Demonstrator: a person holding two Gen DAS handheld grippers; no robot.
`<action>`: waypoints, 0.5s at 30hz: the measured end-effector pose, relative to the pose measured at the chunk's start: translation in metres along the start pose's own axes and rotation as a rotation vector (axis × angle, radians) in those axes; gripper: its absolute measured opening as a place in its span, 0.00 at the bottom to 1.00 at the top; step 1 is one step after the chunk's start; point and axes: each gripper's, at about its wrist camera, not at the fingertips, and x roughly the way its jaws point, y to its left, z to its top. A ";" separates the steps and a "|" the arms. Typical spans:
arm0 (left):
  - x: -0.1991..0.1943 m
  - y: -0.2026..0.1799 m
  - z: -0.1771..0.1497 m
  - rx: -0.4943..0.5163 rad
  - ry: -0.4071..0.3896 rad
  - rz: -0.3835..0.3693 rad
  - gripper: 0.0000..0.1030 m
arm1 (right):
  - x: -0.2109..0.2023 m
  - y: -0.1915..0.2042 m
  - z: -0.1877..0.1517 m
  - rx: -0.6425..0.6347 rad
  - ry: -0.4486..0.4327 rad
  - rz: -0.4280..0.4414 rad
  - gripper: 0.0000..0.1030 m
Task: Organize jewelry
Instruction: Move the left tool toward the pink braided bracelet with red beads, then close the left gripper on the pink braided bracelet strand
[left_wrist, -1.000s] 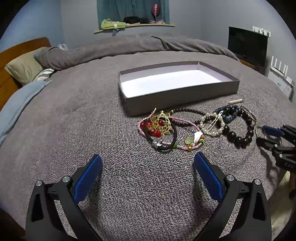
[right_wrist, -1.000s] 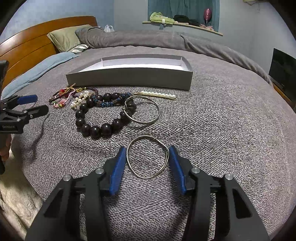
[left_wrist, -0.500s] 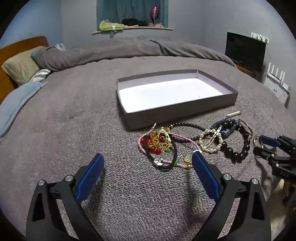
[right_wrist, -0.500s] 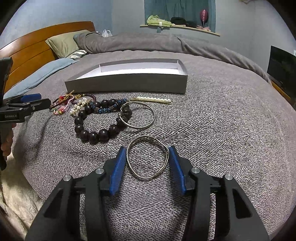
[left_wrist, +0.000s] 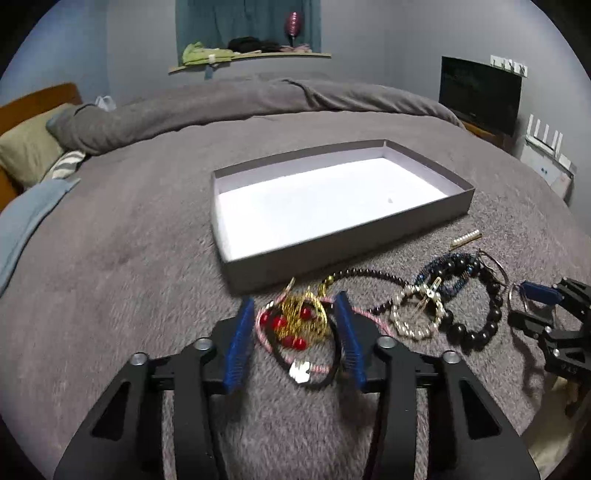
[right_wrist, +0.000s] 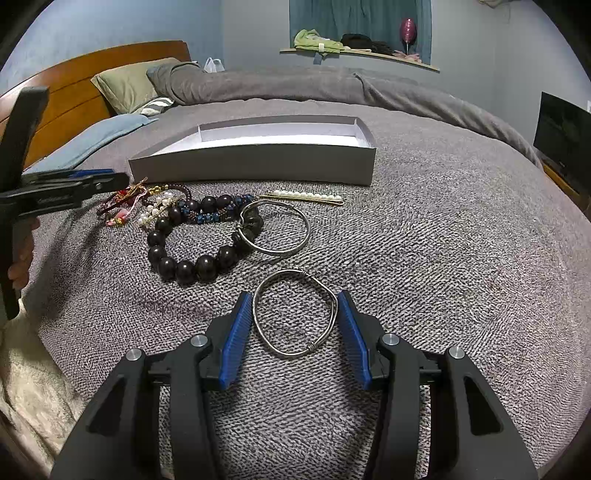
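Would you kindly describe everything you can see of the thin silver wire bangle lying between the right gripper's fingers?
The silver wire bangle is a thin loop of grey metal wire, bent slightly out of round, with small wound wire wraps at its far side and near side. It lies flat on the grey knitted bedspread, apart from the other jewelry. The right gripper brackets it: the blue fingers sit against or very near its left and right edges, though firm contact cannot be confirmed. Nothing lies inside the loop.
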 end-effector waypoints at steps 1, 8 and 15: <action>0.003 0.000 0.001 0.005 0.004 0.001 0.41 | 0.000 0.000 0.000 0.000 0.000 0.000 0.46; 0.018 -0.006 0.005 0.038 0.036 -0.001 0.37 | 0.001 0.001 0.000 0.000 0.001 0.003 0.46; 0.024 0.002 0.005 0.010 0.056 -0.026 0.20 | 0.001 0.001 0.000 0.000 0.000 0.002 0.46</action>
